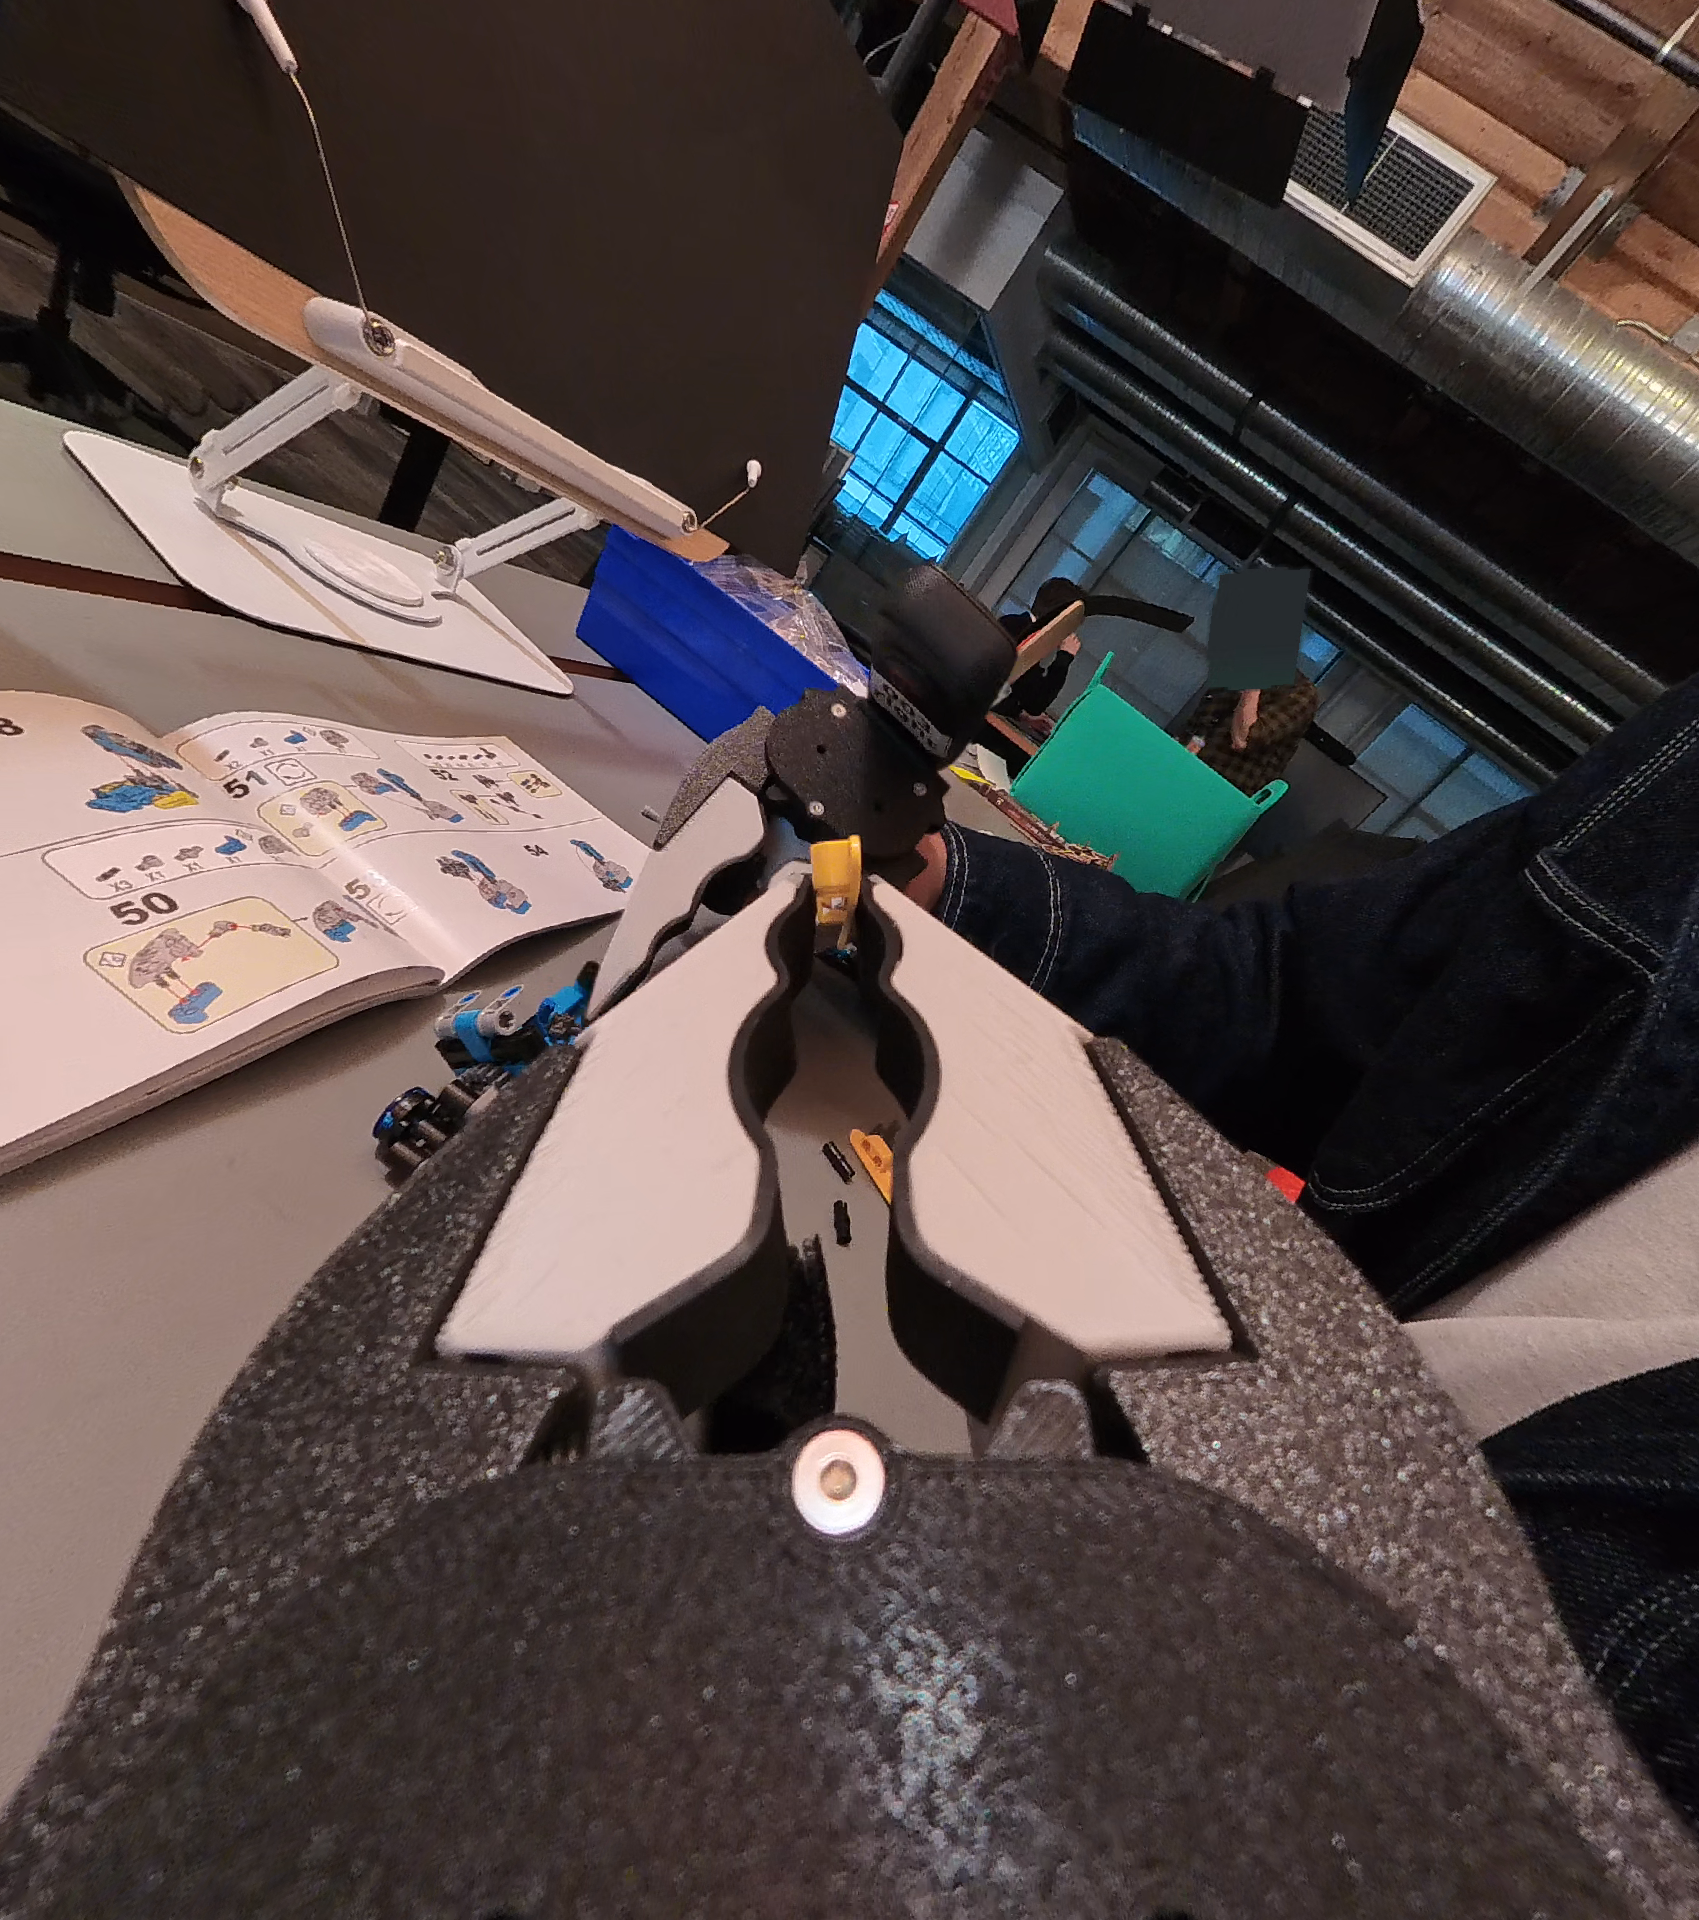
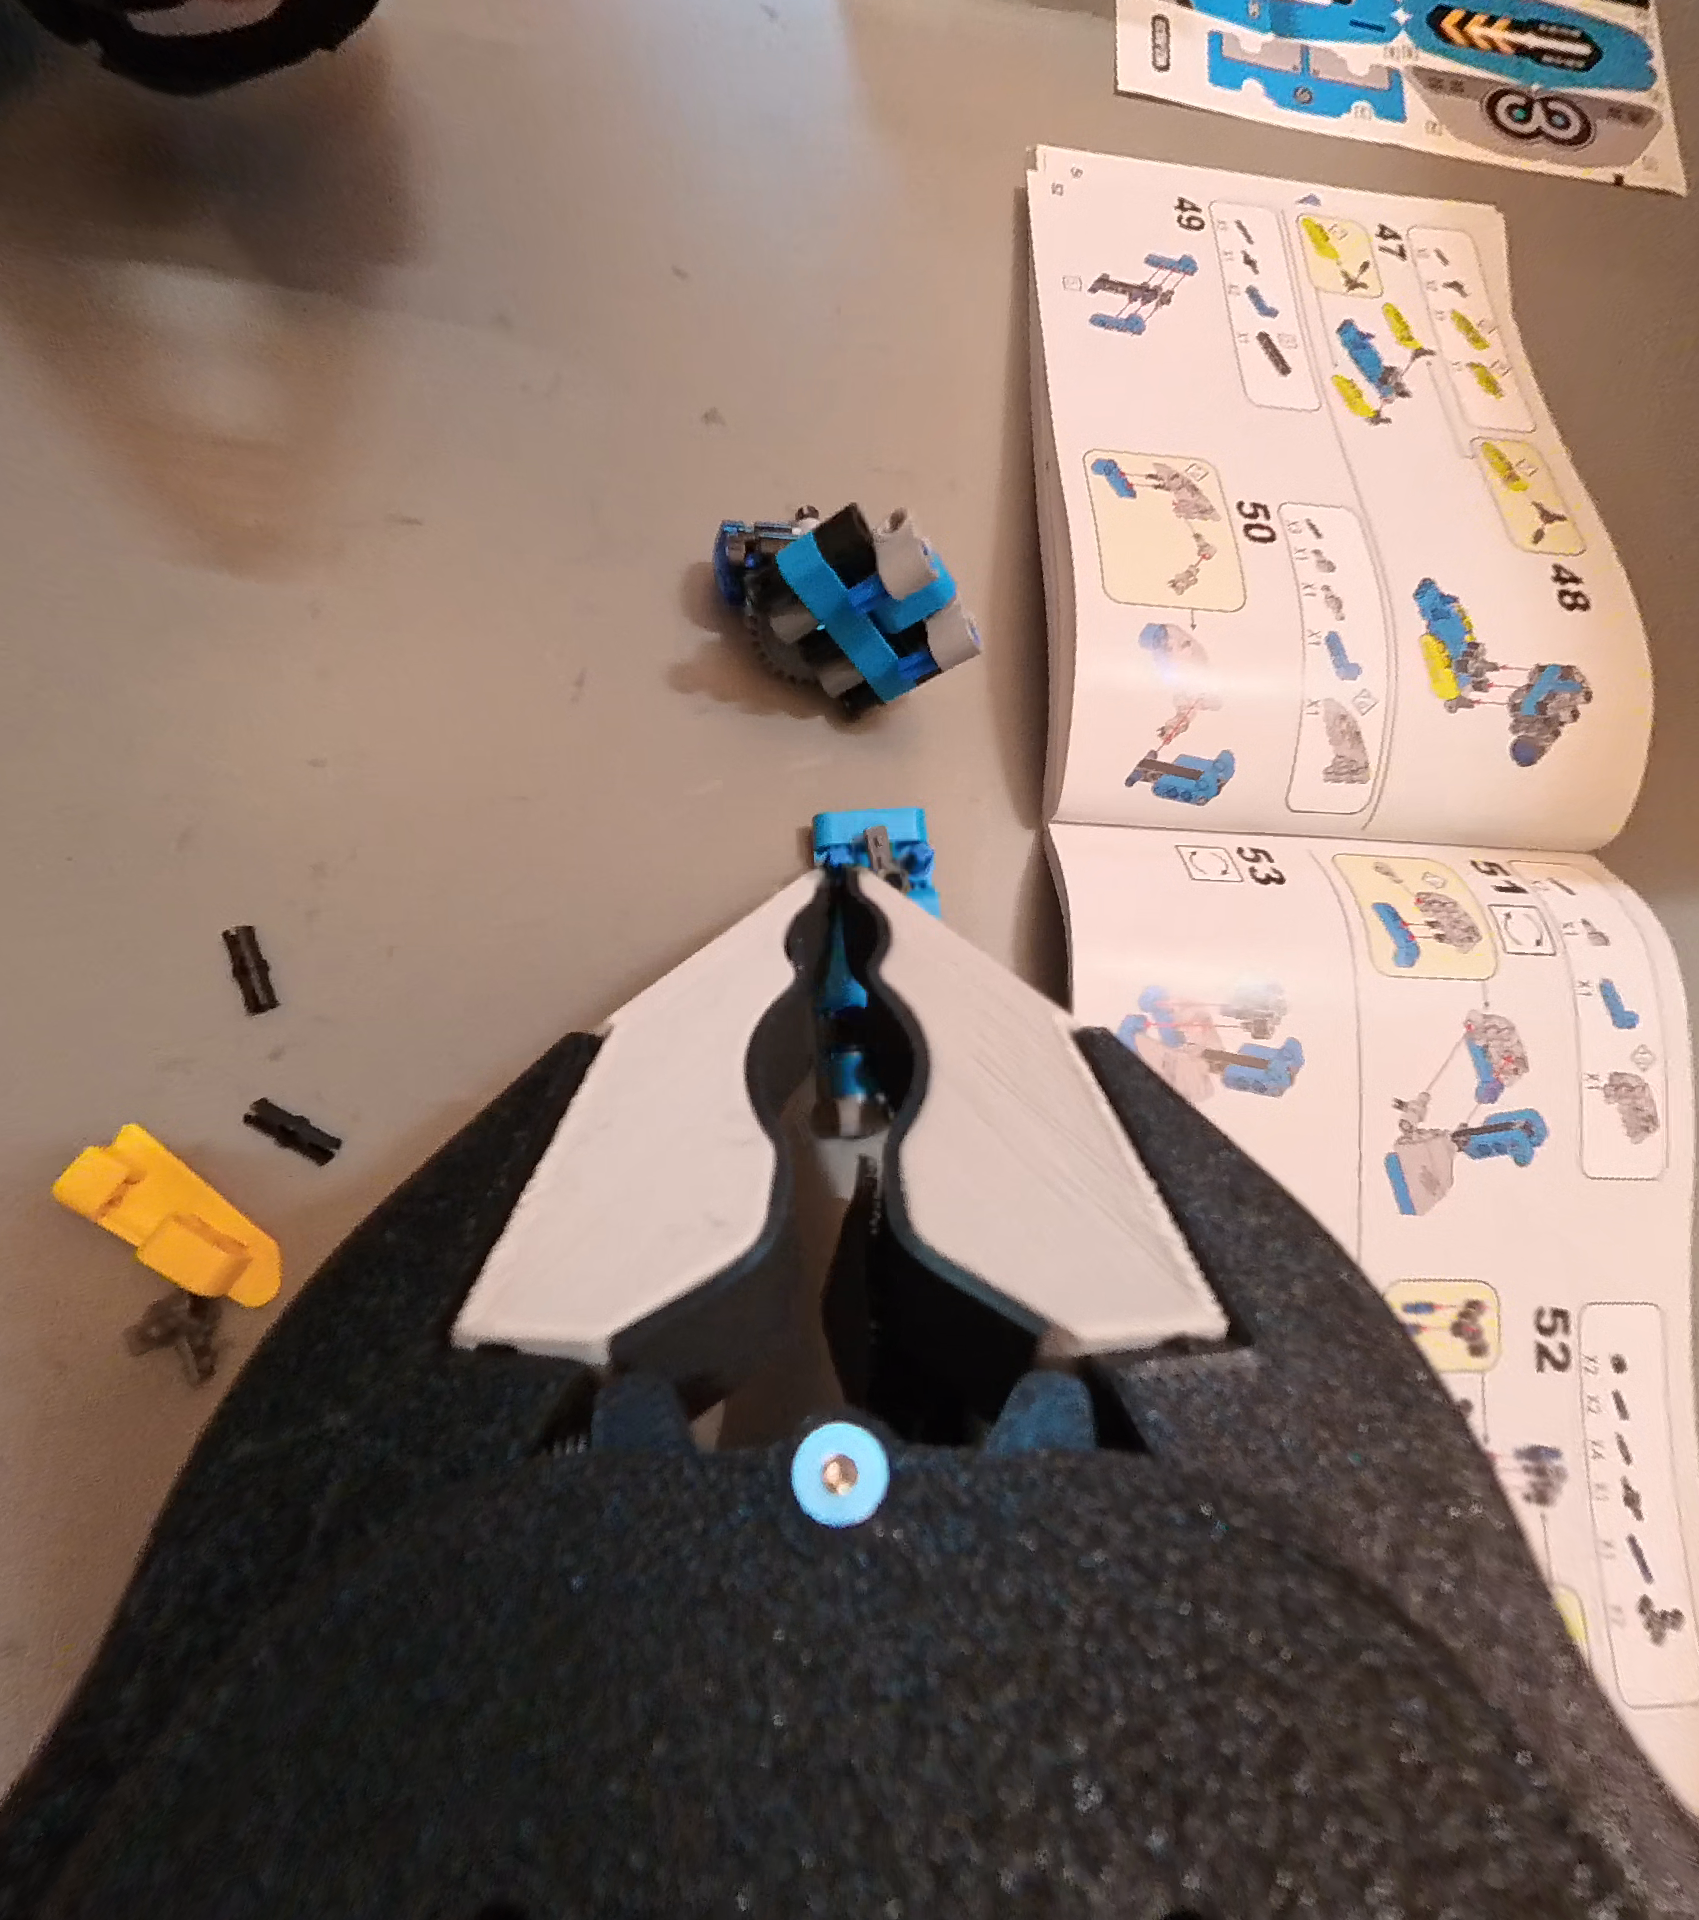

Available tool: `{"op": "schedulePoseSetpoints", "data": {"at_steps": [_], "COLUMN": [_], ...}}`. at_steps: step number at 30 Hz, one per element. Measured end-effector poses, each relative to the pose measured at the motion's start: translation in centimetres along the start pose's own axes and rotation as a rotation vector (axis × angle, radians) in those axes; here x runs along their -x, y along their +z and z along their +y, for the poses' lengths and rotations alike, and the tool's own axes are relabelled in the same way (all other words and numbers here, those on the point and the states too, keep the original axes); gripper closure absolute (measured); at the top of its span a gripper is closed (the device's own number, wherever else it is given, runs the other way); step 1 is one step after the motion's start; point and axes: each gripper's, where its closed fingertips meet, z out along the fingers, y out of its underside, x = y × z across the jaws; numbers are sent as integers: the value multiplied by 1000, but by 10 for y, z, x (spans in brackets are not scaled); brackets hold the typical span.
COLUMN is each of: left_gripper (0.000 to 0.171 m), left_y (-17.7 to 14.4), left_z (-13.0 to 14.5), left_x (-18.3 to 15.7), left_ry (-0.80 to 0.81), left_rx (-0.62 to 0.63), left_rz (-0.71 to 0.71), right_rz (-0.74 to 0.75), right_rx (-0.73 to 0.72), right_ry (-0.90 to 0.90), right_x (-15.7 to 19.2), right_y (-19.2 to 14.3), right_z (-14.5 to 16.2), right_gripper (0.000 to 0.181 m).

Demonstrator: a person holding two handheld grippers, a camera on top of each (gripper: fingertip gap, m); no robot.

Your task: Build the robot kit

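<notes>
Left gripper (image 1: pixel 837 902) and right gripper (image 2: pixel 843 875): grainy matt black bodies, smooth matt grey plastic jaws. Desk (image 2: pixel 471 436) smooth matt grey. Instruction booklet (image 2: pixel 1344 520) semi-gloss paper. Yellow piece (image 2: pixel 164 1216), blue brick assembly (image 2: pixel 850 613) glossy plastic. Sleeve (image 1: pixel 1447 935) dark denim cloth. Duct (image 1: pixel 1603 416) ribbed shiny metal.

Left tongs (image 1: pixel 837 896) pinched on a small yellow brick piece (image 1: pixel 834 878), held upright above the counter (image 1: pixel 97 1351), right tongs (image 2: pixel 850 875) pinched on a blue brick subassembly (image 2: pixel 871 847), its end jutting past the tips
</notes>
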Motion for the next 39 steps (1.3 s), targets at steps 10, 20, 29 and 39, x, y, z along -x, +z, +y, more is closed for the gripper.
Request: {"op": "schedulePoseSetpoints", "data": {"at_steps": [10,20,29,39], "left_gripper": [164,164,164,164], "left_y": [-1,0,0,-1], "left_z": [-1,0,0,-1], "left_x": [0,-2,-3,-2], "left_ry": [-2,5,2,-1], "left_rx": [-6,-1,0,-5], "left_rz": [-2,2,9,10], "right_rz": [-16,114,98,55], "right_rx": [-38,66,64,58], "right_ry": [59,-42,-48,-16], "right_x": [1,-1,-7,-4], "right_y": [-18,-6,2,-1], "right_z": [-14,2,3,-2], "right_gripper": [181,155,170,173]}}
